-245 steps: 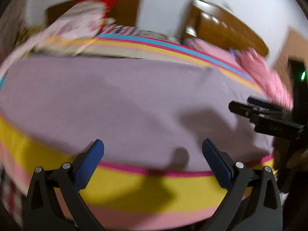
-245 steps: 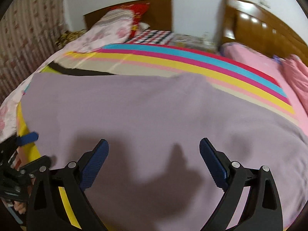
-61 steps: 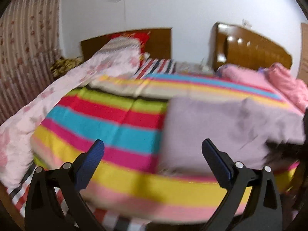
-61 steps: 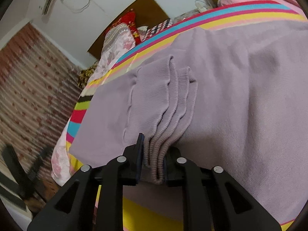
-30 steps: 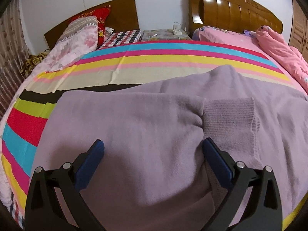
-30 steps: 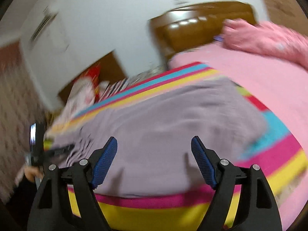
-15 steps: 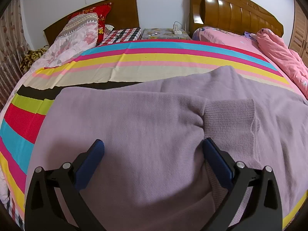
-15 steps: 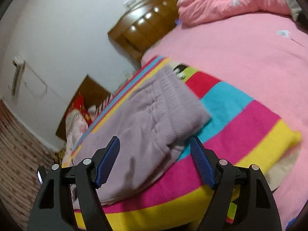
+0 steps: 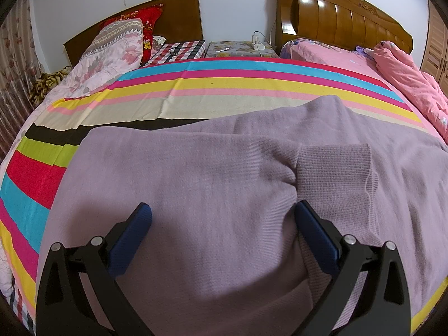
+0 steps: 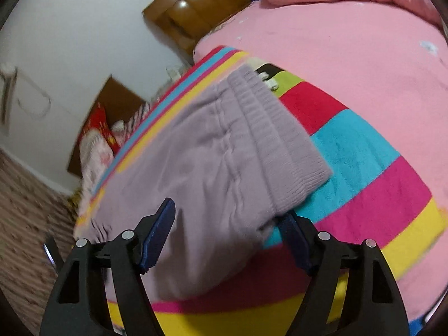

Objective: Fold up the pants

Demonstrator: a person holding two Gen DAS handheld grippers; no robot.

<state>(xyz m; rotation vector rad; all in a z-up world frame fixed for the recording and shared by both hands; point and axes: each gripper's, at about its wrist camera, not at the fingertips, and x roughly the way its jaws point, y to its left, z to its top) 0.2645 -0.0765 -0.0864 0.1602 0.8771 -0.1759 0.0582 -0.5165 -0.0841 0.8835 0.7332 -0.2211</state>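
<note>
Lilac knitted pants [image 9: 212, 173] lie folded on the striped blanket [image 9: 196, 84]. A ribbed cuff [image 9: 333, 173] rests on top of the smooth part in the left wrist view. My left gripper [image 9: 222, 217] hovers open just above the fabric, nothing between its blue pads. In the right wrist view the pants [image 10: 212, 154] end in a ribbed waistband [image 10: 274, 128] on the right. My right gripper [image 10: 228, 215] is open above the near corner of that end, its pads apart from the cloth.
The striped blanket [image 10: 364, 184] spreads over a bed with a pink sheet [image 10: 350, 50] and a crumpled pink quilt [image 9: 403, 75]. Two wooden headboards [image 9: 336, 14], pillows [image 9: 117, 44] and a small bedside stand [image 9: 238, 49] line the far wall.
My right gripper has swung right and rolled, dropping from a wide look over the bed to close above the waistband end. The left gripper has stayed put, open.
</note>
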